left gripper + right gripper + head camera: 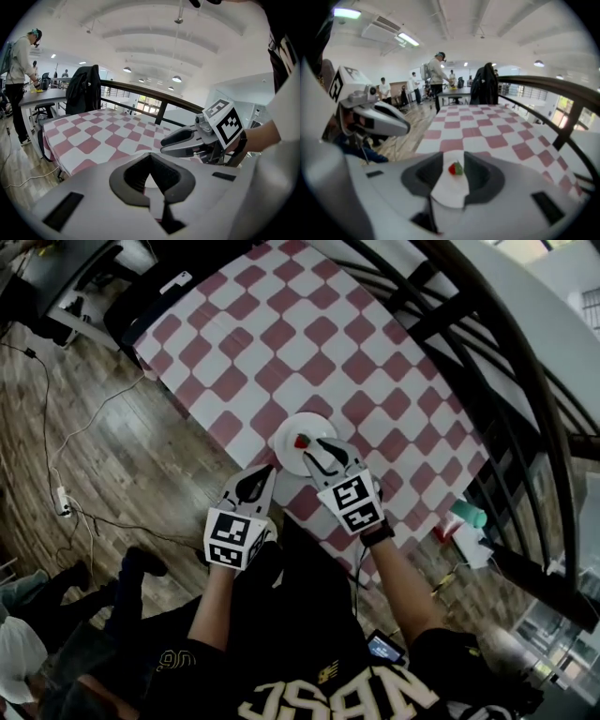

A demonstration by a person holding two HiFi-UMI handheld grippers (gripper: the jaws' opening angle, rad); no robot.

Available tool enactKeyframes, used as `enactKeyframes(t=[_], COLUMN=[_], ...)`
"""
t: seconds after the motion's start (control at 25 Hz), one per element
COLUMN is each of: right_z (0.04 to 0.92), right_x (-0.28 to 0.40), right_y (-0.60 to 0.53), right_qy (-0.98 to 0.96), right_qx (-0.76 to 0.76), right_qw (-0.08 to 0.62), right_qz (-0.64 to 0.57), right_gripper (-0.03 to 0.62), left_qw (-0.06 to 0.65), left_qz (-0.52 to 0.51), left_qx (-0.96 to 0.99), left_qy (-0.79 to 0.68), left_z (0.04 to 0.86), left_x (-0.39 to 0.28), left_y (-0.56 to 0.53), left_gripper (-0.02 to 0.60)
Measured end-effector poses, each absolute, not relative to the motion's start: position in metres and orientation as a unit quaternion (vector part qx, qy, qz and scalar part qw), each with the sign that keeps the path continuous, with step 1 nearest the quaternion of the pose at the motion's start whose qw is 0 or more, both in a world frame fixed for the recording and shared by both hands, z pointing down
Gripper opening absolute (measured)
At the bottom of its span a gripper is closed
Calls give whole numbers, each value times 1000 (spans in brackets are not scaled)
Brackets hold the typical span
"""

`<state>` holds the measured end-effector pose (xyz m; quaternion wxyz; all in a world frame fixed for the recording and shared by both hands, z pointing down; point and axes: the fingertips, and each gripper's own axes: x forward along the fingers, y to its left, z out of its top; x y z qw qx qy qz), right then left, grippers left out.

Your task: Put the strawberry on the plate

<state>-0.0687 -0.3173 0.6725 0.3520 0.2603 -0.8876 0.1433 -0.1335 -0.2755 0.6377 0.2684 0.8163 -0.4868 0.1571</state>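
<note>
A red strawberry (301, 441) with a green cap lies on a small white plate (317, 426) near the front edge of the red-and-white checked table (281, 343). My right gripper (316, 458) hovers just behind the plate, open, with its tips a little short of the berry. In the right gripper view the strawberry (455, 168) sits on the plate (450, 191) in the gap between the jaws, untouched. My left gripper (257, 483) hangs over the table's front edge to the left of the plate, shut and empty. The left gripper view shows the right gripper (180, 140) beside the left one.
A curved black railing (487, 343) borders the table's right side. A chair draped with a dark jacket (84, 91) stands at the far end. People work at a desk (438, 77) beyond it. Cables (56, 493) run over the wooden floor at left. A green and red object (466, 517) lies on the floor at right.
</note>
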Motion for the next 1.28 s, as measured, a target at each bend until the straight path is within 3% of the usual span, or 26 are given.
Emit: enactKeyframes(t=[0.56, 1.28], right_z=[516, 424], right_x=[-46, -47], right_y=[-296, -230], right_qy=[-889, -870], right_qx=[416, 487], right_qw=[162, 63], right_qz=[105, 42], right_gripper=[118, 26], left_qw=[159, 69], left_qz=[37, -13], left_qx=[842, 862], left_qy=[-513, -502], left_z=[492, 413], left_x=[-141, -129], left_y=[-275, -228], left_gripper=[9, 9])
